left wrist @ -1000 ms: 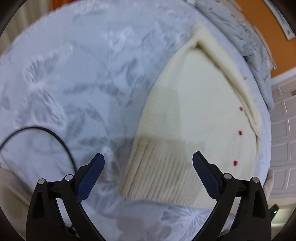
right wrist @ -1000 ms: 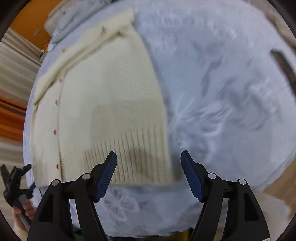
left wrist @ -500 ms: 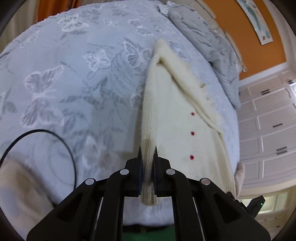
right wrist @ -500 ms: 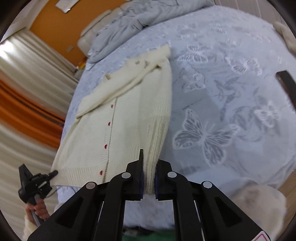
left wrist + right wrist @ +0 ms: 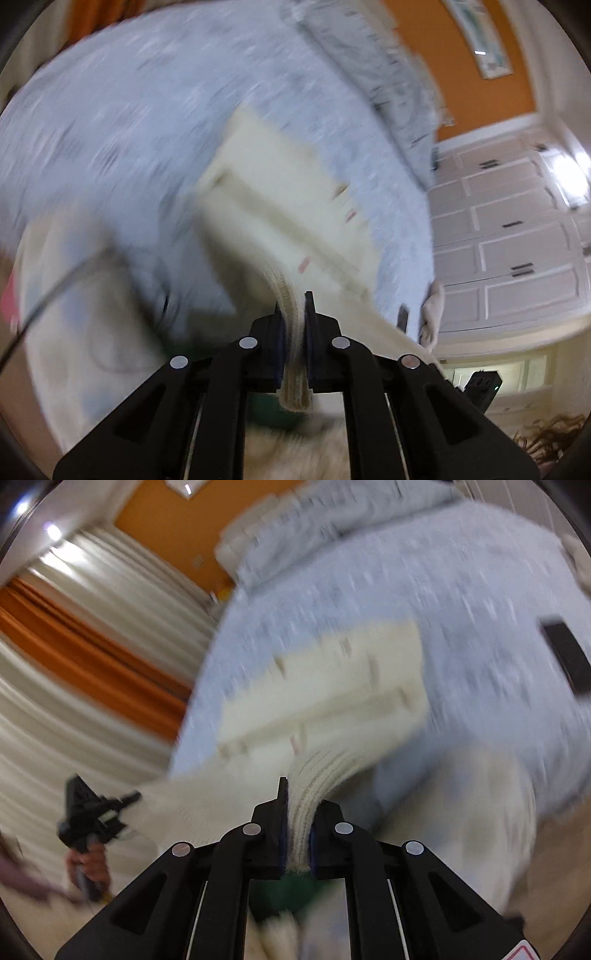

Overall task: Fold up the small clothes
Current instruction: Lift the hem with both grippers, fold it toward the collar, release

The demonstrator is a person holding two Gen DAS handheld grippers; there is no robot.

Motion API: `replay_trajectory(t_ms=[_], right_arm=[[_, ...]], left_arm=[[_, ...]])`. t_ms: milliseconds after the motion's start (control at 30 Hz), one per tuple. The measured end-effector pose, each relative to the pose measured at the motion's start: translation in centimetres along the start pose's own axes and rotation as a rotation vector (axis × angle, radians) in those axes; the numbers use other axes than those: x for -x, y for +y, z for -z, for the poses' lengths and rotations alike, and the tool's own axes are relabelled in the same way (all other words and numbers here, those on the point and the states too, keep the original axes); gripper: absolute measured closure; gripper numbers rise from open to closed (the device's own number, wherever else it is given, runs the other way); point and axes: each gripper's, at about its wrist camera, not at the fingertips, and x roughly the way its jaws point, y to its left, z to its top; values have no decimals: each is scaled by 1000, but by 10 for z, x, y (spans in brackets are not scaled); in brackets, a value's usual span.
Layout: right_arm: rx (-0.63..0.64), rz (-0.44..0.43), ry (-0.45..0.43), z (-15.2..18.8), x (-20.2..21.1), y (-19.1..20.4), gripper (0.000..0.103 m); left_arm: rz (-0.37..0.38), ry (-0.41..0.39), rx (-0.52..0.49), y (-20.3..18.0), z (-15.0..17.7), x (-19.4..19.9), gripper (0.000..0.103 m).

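I have the cream ribbed-knit cardigan with small red buttons (image 5: 280,206) by its hem, one corner in each claw. My left claw (image 5: 293,314) is clenched on the ribbed band, which passes between the jaws and hangs out below them; my right claw (image 5: 299,805) is clenched the same way on the other hem corner. The rest of the cardigan runs away from both claws, up and forward onto the pale blue patterned bedspread (image 5: 110,110), where its collar end seems to lie flat. So its long axis points straight ahead of me, hem nearest, collar farthest, toward the rumpled grey quilt (image 5: 332,520) at the head of the bed.

Everything is blurred, so I cannot tell exactly how much of the cloth rests on the bedspread and how much hangs in the air. Both claws sit off the near edge of the bedspread, level with each other, the hem stretched between them; in the right view my left claw (image 5: 92,819) shows off to the side with the hem pulled taut to it. Neither hand is nearer the collar. I judge the coming move is to carry the hem forward over the body toward the collar, both claws travelling together.
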Motion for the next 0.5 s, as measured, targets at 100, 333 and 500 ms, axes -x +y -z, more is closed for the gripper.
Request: replay_trajectory(t_ms=[100, 333, 500], right_arm=[[-58, 10, -115, -67, -37, -19, 93], [-248, 249, -164, -135, -141, -89, 75], [-134, 325, -181, -119, -130, -80, 41]], left_arm=[[-40, -101, -80, -20, -59, -37, 95], [-253, -128, 157, 37, -148, -156, 68], [-288, -199, 88, 40, -143, -136, 29]])
